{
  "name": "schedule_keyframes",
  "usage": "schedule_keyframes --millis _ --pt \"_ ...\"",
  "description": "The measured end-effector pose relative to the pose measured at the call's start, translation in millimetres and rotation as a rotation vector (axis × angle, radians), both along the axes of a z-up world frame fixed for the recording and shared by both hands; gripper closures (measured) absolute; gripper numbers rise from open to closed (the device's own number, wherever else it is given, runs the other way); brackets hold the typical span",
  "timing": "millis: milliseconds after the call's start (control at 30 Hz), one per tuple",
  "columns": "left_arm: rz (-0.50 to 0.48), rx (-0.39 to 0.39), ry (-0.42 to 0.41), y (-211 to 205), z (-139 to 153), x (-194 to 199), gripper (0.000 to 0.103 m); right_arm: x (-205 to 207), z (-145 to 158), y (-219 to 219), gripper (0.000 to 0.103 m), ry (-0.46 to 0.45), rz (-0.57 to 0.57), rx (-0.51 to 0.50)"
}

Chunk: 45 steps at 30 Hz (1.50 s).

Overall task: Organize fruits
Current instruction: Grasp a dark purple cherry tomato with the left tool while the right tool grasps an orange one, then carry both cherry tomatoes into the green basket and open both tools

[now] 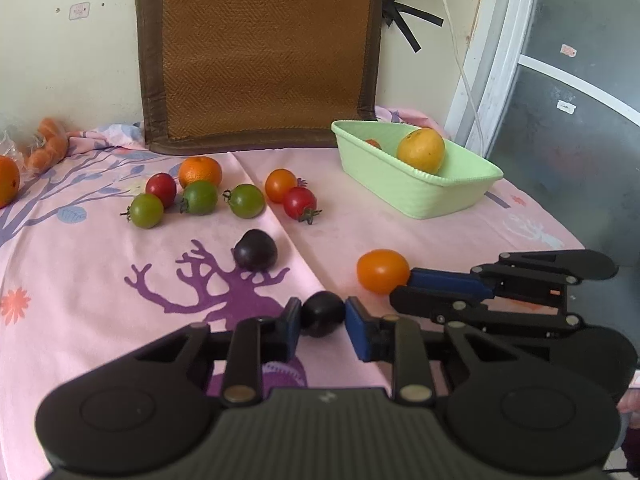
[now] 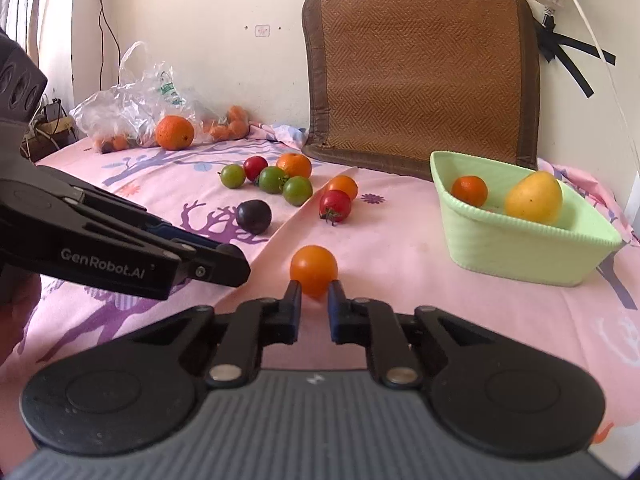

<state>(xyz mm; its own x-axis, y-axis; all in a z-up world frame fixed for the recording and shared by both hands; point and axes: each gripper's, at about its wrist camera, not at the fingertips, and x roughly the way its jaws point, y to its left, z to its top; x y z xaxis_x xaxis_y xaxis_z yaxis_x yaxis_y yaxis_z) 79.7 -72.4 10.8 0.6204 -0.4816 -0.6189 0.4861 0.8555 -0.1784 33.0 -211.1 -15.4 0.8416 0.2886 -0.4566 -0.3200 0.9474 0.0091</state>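
Note:
My left gripper (image 1: pixel 323 314) is shut on a dark purple plum (image 1: pixel 322 313), low over the pink cloth. My right gripper (image 2: pixel 314 289) has its fingertips on both sides of an orange tomato (image 2: pixel 313 269) that sits on the cloth; in the left wrist view that tomato (image 1: pixel 382 271) is at the right gripper's tip. A light green basket (image 2: pixel 516 240) at the right holds a yellow fruit (image 2: pixel 534 197) and a small orange (image 2: pixel 469 190). A second plum (image 2: pixel 253 216) and a group of green, red and orange tomatoes with a tangerine (image 2: pixel 294 165) lie further back.
A brown woven mat (image 2: pixel 420 72) leans against the wall behind the table. A plastic bag (image 2: pixel 132 108), a large orange (image 2: pixel 174 132) and carrots (image 2: pixel 232 126) lie at the back left. A white cable hangs at the right wall. The table's right edge is just beyond the basket.

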Motion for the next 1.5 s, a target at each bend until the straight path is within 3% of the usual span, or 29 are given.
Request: schedule_keyframes --millis 100,233,367,467,567,700,833,1033,1067,1100,1133,1333,1400,1500 --pt "-0.006 -0.015 0.007 -5.8 8.4 10.0 0.079 5.0 0.8 -7.6 0.085 0.018 0.014 0.039" --pt "0.013 -0.043 0.034 -6.8 12.1 22.0 0.079 10.2 3.1 -7.4 0.063 0.011 0.039 0.024" --pt "0.030 -0.096 0.066 -3.8 19.1 34.0 0.079 25.2 0.3 -0.7 0.063 0.066 0.083 -0.012" --pt "0.033 -0.134 0.072 -5.3 28.7 42.5 0.079 20.6 1.5 -1.6 0.072 0.033 0.078 -0.022" --pt "0.008 -0.151 0.055 -18.0 41.4 50.1 0.079 7.7 11.1 -13.4 0.072 -0.092 0.010 -0.022" --pt "-0.054 -0.170 0.018 -52.2 58.3 65.6 0.078 10.7 29.9 -49.2 0.071 -0.251 -0.202 -0.045" --pt "-0.089 -0.178 0.003 -95.3 62.2 88.9 0.078 30.3 29.4 -81.9 0.071 -0.241 -0.329 -0.065" --pt "-0.074 -0.100 0.019 -145.9 37.9 120.1 0.077 42.2 18.2 -99.1 0.070 -0.209 -0.367 -0.008" --pt "-0.071 -0.091 0.028 -149.6 33.2 123.7 0.077 42.1 18.1 -98.9 0.067 -0.214 -0.372 -0.014" --pt "-0.070 -0.085 0.038 -152.1 28.8 126.0 0.076 43.5 17.8 -100.7 0.058 -0.206 -0.373 -0.007" --pt "-0.068 -0.083 0.046 -154.4 24.9 128.2 0.074 44.4 17.6 -104.3 0.058 -0.200 -0.367 0.012" --pt "-0.069 -0.133 0.040 -137.3 31.8 112.1 0.068 40.8 17.2 -116.2 0.058 -0.203 -0.405 0.085" --pt "-0.064 -0.176 -0.008 -113.2 42.4 90.6 0.068 38.9 17.0 -118.8 0.058 -0.212 -0.417 0.100" --pt "-0.034 -0.180 -0.062 -72.5 46.0 55.2 0.066 37.6 16.7 -121.1 0.058 -0.223 -0.434 0.113"
